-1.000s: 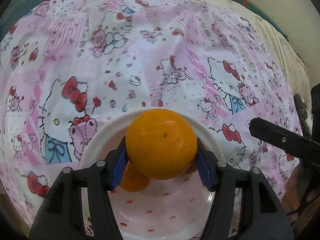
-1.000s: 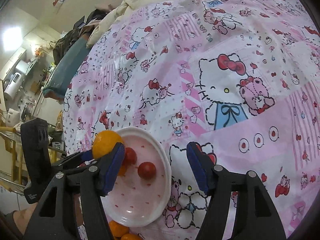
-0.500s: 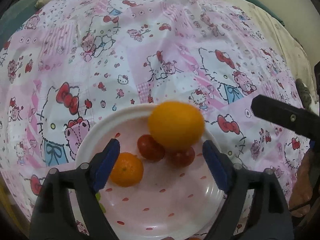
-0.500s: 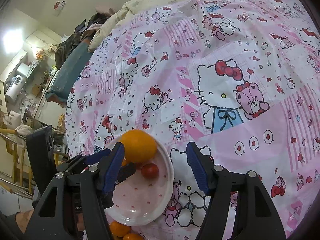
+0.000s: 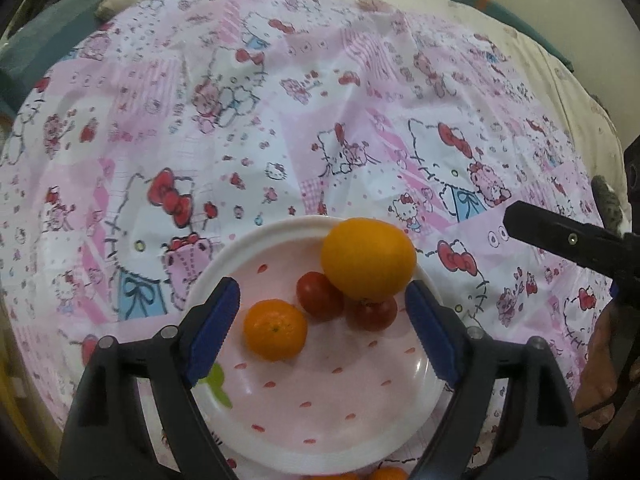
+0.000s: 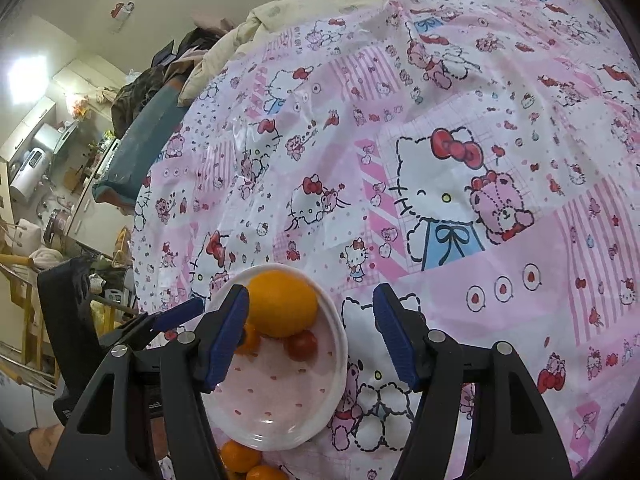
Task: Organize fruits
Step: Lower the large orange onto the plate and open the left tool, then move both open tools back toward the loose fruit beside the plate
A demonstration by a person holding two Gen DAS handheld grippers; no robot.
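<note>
A white plate with pink spots lies on the Hello Kitty cloth. On it sit a large orange, a small mandarin and two red tomatoes. My left gripper is open and empty, hovering over the plate behind the fruit. In the right wrist view the plate is at lower left with the large orange and a tomato. My right gripper is open and empty above the plate's right rim. The left gripper's blue finger shows beside the plate.
More mandarins lie on the cloth just in front of the plate. The pink cloth spreads far and right. A cream quilt and room clutter lie at the far left edge. The right gripper's black arm shows at the right.
My left gripper opened and let go of the large orange, which now rests on the plate against the tomatoes. The left gripper drew back. The right gripper barely moved.
</note>
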